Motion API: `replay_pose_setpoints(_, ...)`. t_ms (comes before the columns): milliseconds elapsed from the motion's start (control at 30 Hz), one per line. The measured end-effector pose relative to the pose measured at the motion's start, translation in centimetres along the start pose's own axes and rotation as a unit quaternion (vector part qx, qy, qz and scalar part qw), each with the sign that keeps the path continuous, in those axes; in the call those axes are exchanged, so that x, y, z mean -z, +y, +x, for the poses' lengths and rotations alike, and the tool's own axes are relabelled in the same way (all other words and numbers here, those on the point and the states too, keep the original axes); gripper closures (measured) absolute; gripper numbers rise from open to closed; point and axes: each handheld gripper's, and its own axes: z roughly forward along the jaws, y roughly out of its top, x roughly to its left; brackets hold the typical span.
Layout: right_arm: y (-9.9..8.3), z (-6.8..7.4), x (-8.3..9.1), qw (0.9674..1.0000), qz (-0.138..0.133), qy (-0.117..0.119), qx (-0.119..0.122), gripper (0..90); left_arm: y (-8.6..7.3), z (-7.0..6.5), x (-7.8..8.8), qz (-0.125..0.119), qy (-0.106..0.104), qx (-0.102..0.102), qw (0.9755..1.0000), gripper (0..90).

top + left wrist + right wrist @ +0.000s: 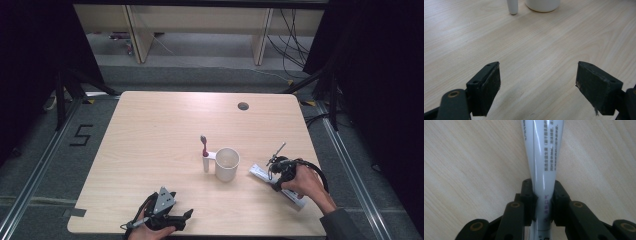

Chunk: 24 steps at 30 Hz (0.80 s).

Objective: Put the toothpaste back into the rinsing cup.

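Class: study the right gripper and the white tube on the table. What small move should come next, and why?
Probably a short lift. The right gripper has its jaws shut on the white printed tube, which appears to lie flat on the pale wooden table, beside the white cylindrical cup.

Left gripper (537, 82) agape, right gripper (543, 195) clamped

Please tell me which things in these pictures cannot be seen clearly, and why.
- Tube: the right gripper view's top edge cuts it off; the right hand-held gripper, shut on it, covers its near part. In the high view the hand hides its middle.
- Tube print: too small to read.
- Cup and toothbrush: the left gripper view's top edge cuts them off.
- Cup contents: not visible in the high view.
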Motion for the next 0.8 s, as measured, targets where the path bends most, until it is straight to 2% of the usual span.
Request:
replay_pose_setpoints(100,0.23,0.24,-0.01,0.9999,0.009,-0.007,0.000,75.5,0.01,-0.01,0.02,0.002,0.000,-0.005,1.0000,19.6)
replay_pose_setpoints(133,0.31,0.44,0.00,0.9998,0.015,-0.011,-0.012,75.5,0.01,-0.05,0.04,0.001,-0.003,-0.005,1.0000,19.6)
replay_pose_setpoints(167,0.27,0.28,-0.04,0.9996,0.016,-0.021,0.009,75.6,0.00,-0.07,0.03,-0.002,-0.003,-0.002,1.0000,19.6)
replay_pose_setpoints(267,0.43,0.54,-0.07,0.9994,0.022,-0.025,0.010,75.7,0.04,0.03,0.01,0.002,0.001,-0.004,1.0000,19.6)
replay_pose_setpoints(333,0.42,0.42,-0.07,0.9991,0.023,-0.030,0.018,75.8,0.03,0.00,0.00,0.000,0.000,-0.003,1.0000,19.5)
replay_pose_setpoints(367,0.51,0.28,-0.03,0.9987,0.030,-0.028,0.031,75.8,-0.01,-0.03,0.04,-0.002,0.001,-0.003,1.0000,19.6)
replay_pose_setpoints(433,0.47,0.23,-0.13,0.9989,0.023,-0.026,0.033,75.9,0.02,0.04,0.09,-0.002,-0.001,-0.004,1.0000,19.6)
replay_pose_setpoints(467,0.53,0.50,-0.05,0.9990,0.028,-0.029,0.022,76.0,0.05,0.04,0.12,0.001,0.001,-0.003,1.0000,19.6)
replay_pose_setpoints(500,0.52,0.47,-0.04,0.9988,0.027,-0.027,0.030,76.1,0.03,0.07,0.07,-0.002,0.002,-0.002,1.0000,19.6)
replay_pose_setpoints(600,0.50,0.55,-0.05,0.9989,0.024,-0.028,0.029,76.3,0.00,0.04,0.13,0.001,0.001,-0.003,1.0000,19.6)
replay_pose_setpoints(633,0.50,0.46,-0.14,0.9988,0.022,-0.027,0.035,76.3,0.02,0.07,0.11,0.001,0.002,-0.003,1.0000,19.6)
replay_pose_setpoints(667,0.54,0.59,-0.11,0.9989,0.025,-0.029,0.027,76.4,0.04,0.08,0.10,0.000,0.003,-0.002,1.0000,19.6)
replay_pose_setpoints(733,0.51,0.41,-0.12,0.9984,0.025,-0.031,0.040,76.5,0.02,0.11,0.13,-0.004,0.002,-0.002,1.0000,19.6)
replay_pose_setpoints(800,0.56,0.55,-0.07,0.9983,0.029,-0.032,0.040,76.6,0.04,0.14,0.14,-0.004,0.003,-0.002,1.0000,19.6)
